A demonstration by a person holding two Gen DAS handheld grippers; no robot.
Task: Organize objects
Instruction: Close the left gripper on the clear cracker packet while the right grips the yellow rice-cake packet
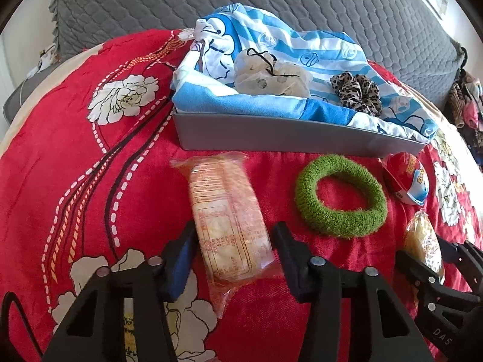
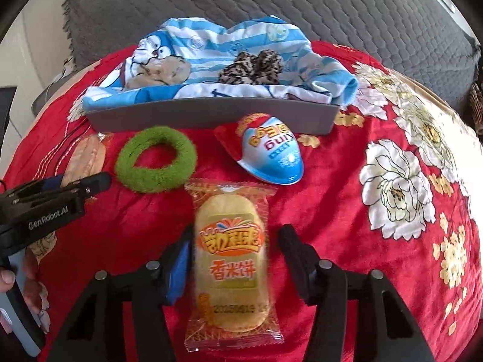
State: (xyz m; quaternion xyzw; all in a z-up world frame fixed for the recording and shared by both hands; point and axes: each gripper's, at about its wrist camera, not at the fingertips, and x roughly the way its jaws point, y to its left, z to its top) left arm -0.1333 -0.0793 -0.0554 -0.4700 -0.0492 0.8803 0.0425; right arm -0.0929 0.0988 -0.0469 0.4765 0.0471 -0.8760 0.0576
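Observation:
A rice cracker packet (image 1: pixel 229 226) lies lengthwise on the red floral blanket between the fingers of my left gripper (image 1: pixel 234 235). Its jaws stand close on both sides, with a sliver of blanket showing at the right finger. A second cracker packet (image 2: pixel 231 259), printed side up, lies between the fingers of my right gripper (image 2: pixel 235 241). The left pad is against it and a gap shows at the right pad. A green scrunchie (image 1: pixel 341 196) and a red, white and blue egg-shaped pack (image 2: pixel 271 154) lie between the packets and the grey tray (image 1: pixel 271 134).
The tray holds a blue striped cartoon cloth (image 1: pixel 302 45), a cream scrunchie (image 1: pixel 271 75) and a leopard scrunchie (image 1: pixel 356 92). A grey quilted cover (image 2: pixel 271 0) rises behind it. A hand (image 2: pixel 7 277) holds the left tool. More clutter (image 1: pixel 465 102) sits far right.

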